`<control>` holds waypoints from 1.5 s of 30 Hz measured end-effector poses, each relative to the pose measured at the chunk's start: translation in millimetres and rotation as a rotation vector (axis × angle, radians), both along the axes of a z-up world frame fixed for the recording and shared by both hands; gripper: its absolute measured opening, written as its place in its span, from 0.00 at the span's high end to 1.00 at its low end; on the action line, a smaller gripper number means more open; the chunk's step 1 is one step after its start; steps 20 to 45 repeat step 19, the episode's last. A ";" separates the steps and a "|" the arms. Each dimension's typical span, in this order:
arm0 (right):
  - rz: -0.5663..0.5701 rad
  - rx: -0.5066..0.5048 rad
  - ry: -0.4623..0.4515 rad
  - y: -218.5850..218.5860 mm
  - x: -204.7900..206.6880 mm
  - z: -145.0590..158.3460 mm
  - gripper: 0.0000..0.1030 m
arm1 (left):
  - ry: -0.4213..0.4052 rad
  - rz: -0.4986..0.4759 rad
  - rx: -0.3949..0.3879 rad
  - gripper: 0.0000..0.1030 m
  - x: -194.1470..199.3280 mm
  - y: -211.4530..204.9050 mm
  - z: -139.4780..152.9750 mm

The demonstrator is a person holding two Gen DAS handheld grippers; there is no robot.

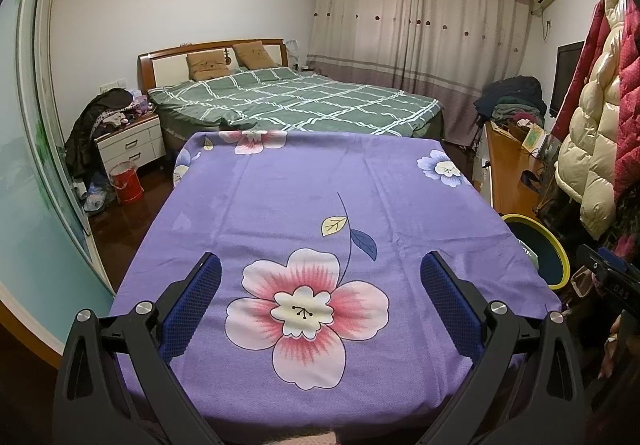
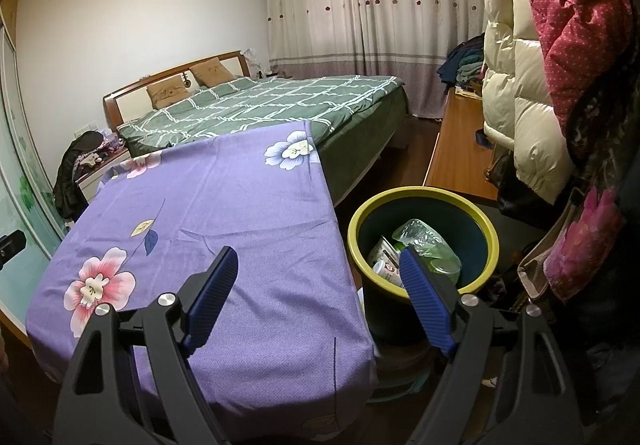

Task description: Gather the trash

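A dark bin with a yellow-green rim (image 2: 480,217) stands right of the table; it also shows in the left wrist view (image 1: 554,245). Inside lie a clear plastic bottle (image 2: 420,235), a clear cup (image 2: 444,265) and small cartons (image 2: 386,253). The table carries a purple flowered cloth (image 1: 304,185), also in the right wrist view (image 2: 224,197). My left gripper (image 1: 320,265) is open and empty above the cloth. My right gripper (image 2: 318,257) is open and empty over the table's right edge, its right finger in front of the bin.
A bed with a green checked cover (image 1: 296,101) lies behind the table. A wooden cabinet (image 2: 452,161) and hanging padded coats (image 2: 532,85) are at the right. A nightstand (image 1: 132,141) and a red bucket (image 1: 126,181) stand at the left.
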State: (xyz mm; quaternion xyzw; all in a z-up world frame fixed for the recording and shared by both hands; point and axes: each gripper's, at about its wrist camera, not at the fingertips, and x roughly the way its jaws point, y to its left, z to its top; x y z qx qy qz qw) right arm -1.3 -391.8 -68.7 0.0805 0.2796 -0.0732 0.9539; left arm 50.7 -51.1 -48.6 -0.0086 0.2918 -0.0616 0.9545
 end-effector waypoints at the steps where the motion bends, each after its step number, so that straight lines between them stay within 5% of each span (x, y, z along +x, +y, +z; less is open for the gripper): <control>1: 0.001 0.000 0.001 0.9 -0.2 -1.0 0.24 | 0.000 0.000 0.001 0.05 -0.1 -0.2 -0.4; 12: 0.021 0.008 0.007 6.7 7.6 -5.9 0.24 | 0.034 -0.037 -0.001 0.05 11.6 -5.7 -6.1; 19: 0.100 -0.005 0.055 31.1 63.5 -14.6 0.16 | 0.136 0.021 0.062 0.05 87.8 6.6 -38.4; 45: 0.100 -0.005 0.055 31.1 63.5 -14.6 0.16 | 0.136 0.021 0.062 0.05 87.8 6.6 -38.4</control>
